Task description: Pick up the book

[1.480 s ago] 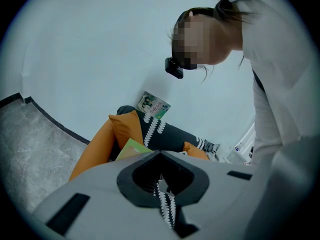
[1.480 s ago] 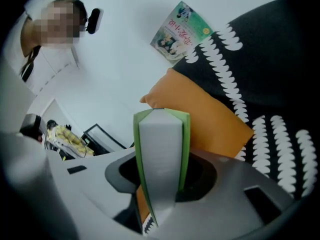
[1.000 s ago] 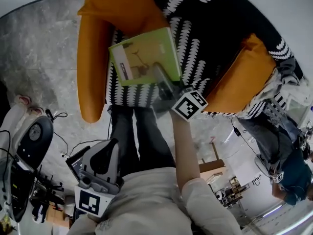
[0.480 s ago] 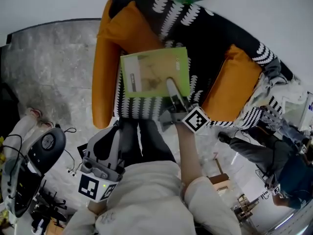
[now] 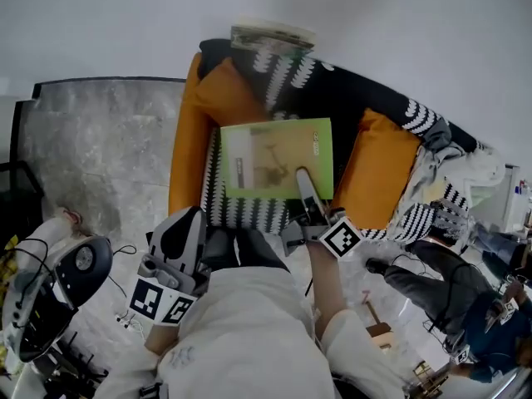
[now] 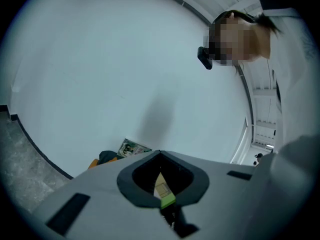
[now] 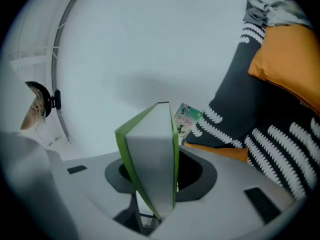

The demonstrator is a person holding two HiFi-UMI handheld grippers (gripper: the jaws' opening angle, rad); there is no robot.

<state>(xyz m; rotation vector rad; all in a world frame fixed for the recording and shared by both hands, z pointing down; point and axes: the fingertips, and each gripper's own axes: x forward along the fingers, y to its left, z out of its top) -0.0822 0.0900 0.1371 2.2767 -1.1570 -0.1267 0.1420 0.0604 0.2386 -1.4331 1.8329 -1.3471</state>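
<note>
Right gripper [image 5: 307, 188] clamped on the book [image 5: 274, 156]: jaws pinch its near edge, green cover on both sides, white page block btwn them in the right gripper view [image 7: 152, 159]. Book is up in the air in front of the armchair [image 5: 187, 152], front cover facing the head cam, and its far end shows against the white wall [image 5: 125, 23] in the right gripper view, so it's clear of the seat. Marker cube [image 5: 341, 238] sits just behind the jaws, w/ the person's forearm [image 5: 326, 285] running back from it. Left gripper [image 5: 189, 227] is low at the person's left side, near the legs and well apart from the book; its jaws look drawn together w/ nothing gripped. In the left gripper view only a thin cream-and-green sliver [image 6: 164, 191] shows in the dark slot, can't tell what it is. Armchair has orange arms, a black cover w/ white leaf pattern [image 5: 249, 210] and an orange cushion [image 5: 378, 169] on the right. A second book [image 5: 273, 36] lies on top of the chair back, against the wall. Grey marbled floor [image 5: 100, 148] to the left, w/ a dark rounded machine [image 5: 62, 281] at the lower left edge. Another person [image 5: 465, 306] stands at lower right.
</note>
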